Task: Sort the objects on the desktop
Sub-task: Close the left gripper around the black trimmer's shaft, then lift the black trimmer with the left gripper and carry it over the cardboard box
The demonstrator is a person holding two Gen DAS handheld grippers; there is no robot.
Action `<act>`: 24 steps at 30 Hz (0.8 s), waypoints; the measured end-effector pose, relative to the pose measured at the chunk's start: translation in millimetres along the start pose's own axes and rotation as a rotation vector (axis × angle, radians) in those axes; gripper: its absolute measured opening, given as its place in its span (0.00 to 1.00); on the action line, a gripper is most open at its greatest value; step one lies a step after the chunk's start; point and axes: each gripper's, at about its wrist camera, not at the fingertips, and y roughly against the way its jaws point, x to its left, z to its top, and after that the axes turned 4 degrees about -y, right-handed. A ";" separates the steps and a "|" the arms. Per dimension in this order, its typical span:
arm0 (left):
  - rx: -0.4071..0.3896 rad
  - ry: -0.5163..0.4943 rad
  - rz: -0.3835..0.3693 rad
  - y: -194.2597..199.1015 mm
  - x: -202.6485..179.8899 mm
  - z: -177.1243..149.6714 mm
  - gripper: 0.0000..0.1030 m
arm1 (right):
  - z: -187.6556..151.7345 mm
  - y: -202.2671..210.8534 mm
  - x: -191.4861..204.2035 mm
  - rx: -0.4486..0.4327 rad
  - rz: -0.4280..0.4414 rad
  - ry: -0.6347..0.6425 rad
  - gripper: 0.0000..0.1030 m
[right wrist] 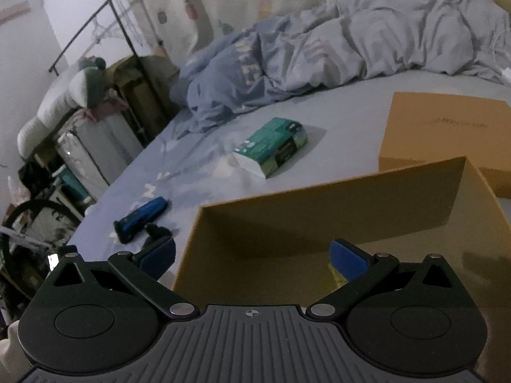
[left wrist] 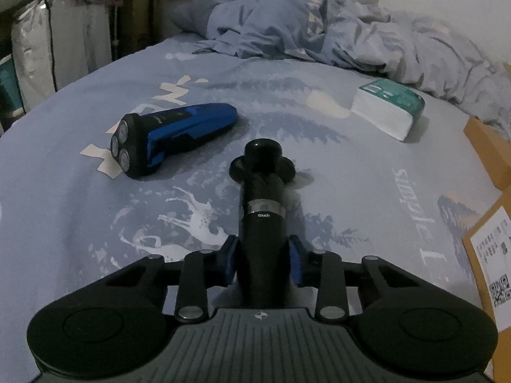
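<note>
My left gripper (left wrist: pixel 262 260) is shut on a black cylindrical device (left wrist: pixel 262 210) marked "touch", which points forward just above the bed sheet. A blue and black electric shaver (left wrist: pixel 174 138) lies on the sheet ahead to the left; it also shows in the right wrist view (right wrist: pixel 140 218). A green and white tissue pack (left wrist: pixel 388 107) lies ahead to the right, and shows in the right wrist view (right wrist: pixel 271 148). My right gripper (right wrist: pixel 252 258) is open and empty over the open cardboard box (right wrist: pixel 335 191). A small yellow thing lies inside the box by the right finger.
A crumpled blue-grey duvet (left wrist: pixel 303 28) lies across the far side of the bed. A second closed cardboard box (right wrist: pixel 447 134) sits behind the open one. Cardboard edges (left wrist: pixel 488 223) show at the right. Storage bags and a clothes rack (right wrist: pixel 95 32) stand beyond the bed's left edge.
</note>
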 end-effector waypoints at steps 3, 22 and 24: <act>0.019 -0.013 0.008 -1.0 -2.4 1.2 0.33 | 16.3 -11.0 4.4 0.009 -0.005 0.002 1.00; 0.141 -0.029 0.046 8.1 -19.0 -2.7 0.33 | 13.2 42.3 14.2 -0.026 -0.012 -0.031 1.00; 0.126 -0.002 0.038 18.2 -16.6 -9.0 0.33 | 16.9 48.7 9.3 -0.030 -0.016 -0.033 1.00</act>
